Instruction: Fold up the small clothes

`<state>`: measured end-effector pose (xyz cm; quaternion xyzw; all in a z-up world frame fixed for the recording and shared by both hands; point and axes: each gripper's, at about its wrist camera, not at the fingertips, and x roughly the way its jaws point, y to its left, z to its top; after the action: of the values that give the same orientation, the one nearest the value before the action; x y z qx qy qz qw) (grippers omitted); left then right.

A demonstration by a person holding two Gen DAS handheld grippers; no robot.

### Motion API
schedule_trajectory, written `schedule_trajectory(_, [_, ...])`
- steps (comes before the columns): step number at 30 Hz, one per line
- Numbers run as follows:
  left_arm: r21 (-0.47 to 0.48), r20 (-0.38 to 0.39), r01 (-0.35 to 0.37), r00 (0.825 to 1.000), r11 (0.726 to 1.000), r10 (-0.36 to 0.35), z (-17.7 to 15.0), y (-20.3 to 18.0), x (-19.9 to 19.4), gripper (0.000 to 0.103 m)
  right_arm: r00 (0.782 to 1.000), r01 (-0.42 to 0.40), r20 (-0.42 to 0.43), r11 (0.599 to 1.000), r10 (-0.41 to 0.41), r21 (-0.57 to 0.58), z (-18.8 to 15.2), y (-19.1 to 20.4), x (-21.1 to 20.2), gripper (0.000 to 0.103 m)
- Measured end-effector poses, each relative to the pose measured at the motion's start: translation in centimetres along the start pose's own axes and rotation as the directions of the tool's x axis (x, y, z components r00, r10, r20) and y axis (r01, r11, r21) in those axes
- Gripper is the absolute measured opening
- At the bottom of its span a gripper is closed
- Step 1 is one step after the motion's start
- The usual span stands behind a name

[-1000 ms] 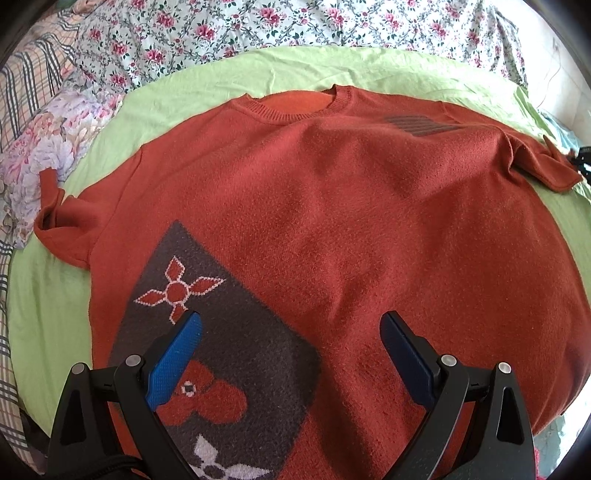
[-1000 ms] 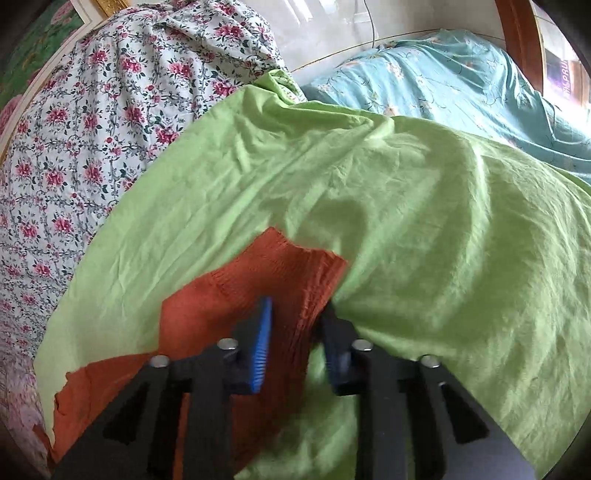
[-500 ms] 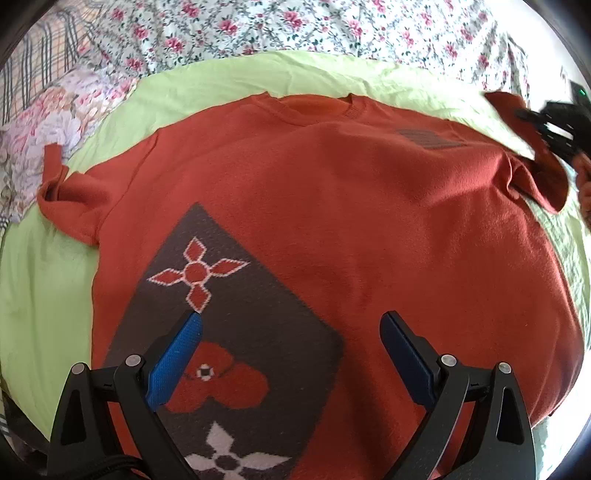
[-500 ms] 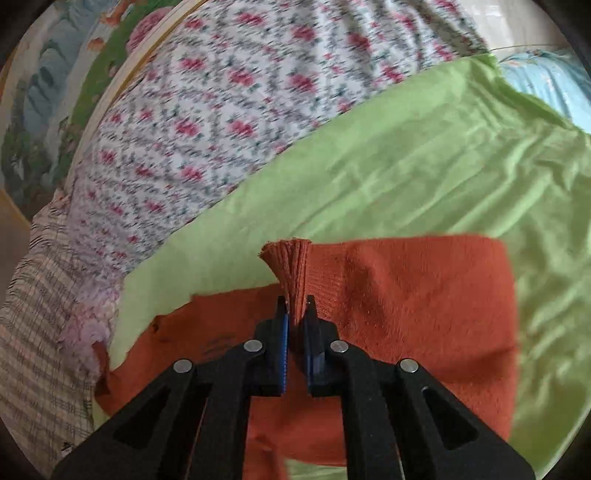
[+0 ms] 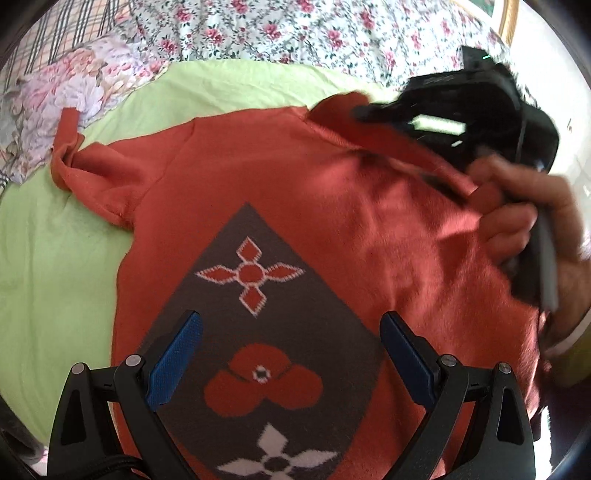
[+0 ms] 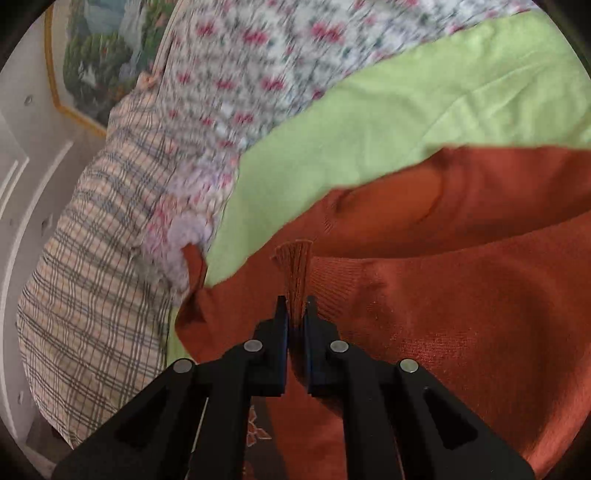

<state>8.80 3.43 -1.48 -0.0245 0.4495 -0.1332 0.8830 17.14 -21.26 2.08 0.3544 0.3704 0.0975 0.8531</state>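
An orange knit sweater [image 5: 295, 184] with a dark grey patterned panel [image 5: 273, 332] lies spread on a light green sheet [image 5: 55, 277]. My left gripper [image 5: 291, 347] is open and empty, hovering over the grey panel near the hem. My right gripper [image 6: 295, 314] is shut on the ribbed cuff of the sweater's right sleeve [image 6: 295, 266] and holds it folded over the sweater's chest. The right gripper also shows in the left wrist view [image 5: 461, 107], held by a hand, blurred. The left sleeve [image 5: 92, 166] lies bunched at the far left.
A floral bedspread [image 5: 295, 29] and a plaid cloth [image 6: 92, 277] lie behind the green sheet. A framed picture [image 6: 96, 66] hangs on the wall at the far left in the right wrist view.
My right gripper closed on the right sleeve cuff and carried it up and across over the sweater's body. The left gripper stayed open and shifted slightly toward the sweater.
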Motion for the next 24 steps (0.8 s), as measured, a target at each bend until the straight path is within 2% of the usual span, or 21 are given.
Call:
schedule_trajectory(4, [-0.052, 0.006, 0.032, 0.999, 0.998, -0.032, 1.5, 1.5, 1.0, 0.097, 0.993, -0.061, -0.099, 0.998, 0.06, -0.008, -0.9, 1.6, 4.6, 0.008])
schedule_trajectory(8, [-0.099, 0.004, 0.09, 0.996, 0.991, -0.09, 3.4, 2.6, 2.5, 0.097, 0.983, -0.087, -0.163, 0.996, 0.084, -0.009, -1.8, 2.0, 6.9, 0.011])
schedule_trajectory(11, [-0.096, 0.006, 0.149, 0.989, 0.984, -0.15, 5.0, 2.7, 3.9, 0.097, 0.977, -0.085, -0.194, 0.996, 0.089, 0.029, -2.1, 1.2, 7.2, 0.022])
schedule_trajectory(14, [-0.109, -0.019, 0.191, 0.981, 0.975, -0.195, 6.7, 2.4, 6.0, 0.098, 0.981, -0.089, -0.169, 0.995, 0.094, 0.041, -1.5, 0.8, 6.0, 0.025])
schedule_trajectory(17, [-0.139, -0.041, 0.208, 0.976, 0.968, -0.215, 8.6, 2.7, 8.4, 0.098, 0.99, -0.093, -0.105, 0.995, 0.097, 0.04, -1.6, 0.0, 2.4, 0.025])
schedule_trajectory(20, [-0.181, -0.019, 0.23, 0.971, 0.956, -0.237, 10.3, 3.6, 10.1, 0.097, 0.996, -0.082, -0.04, 0.996, 0.083, 0.031, -2.5, -0.5, -0.8, 0.026])
schedule_trajectory(21, [-0.193, -0.009, 0.235, 0.97, 0.953, -0.241, 10.9, 3.8, 10.6, 0.094, 0.997, -0.071, -0.016, 0.997, 0.071, 0.028, -3.0, -0.9, -2.3, 0.026])
schedule_trajectory(23, [-0.197, 0.013, 0.247, 0.968, 0.949, -0.25, 11.7, 3.9, 11.2, 0.077, 0.999, -0.042, 0.024, 0.999, 0.041, 0.027, -4.3, -1.7, -4.9, 0.026])
schedule_trajectory(24, [-0.196, 0.014, 0.251, 0.967, 0.948, -0.254, 12.0, 3.8, 11.6, 0.057, 0.999, -0.033, 0.039, 0.999, 0.032, 0.028, -4.8, -2.0, -5.7, 0.026])
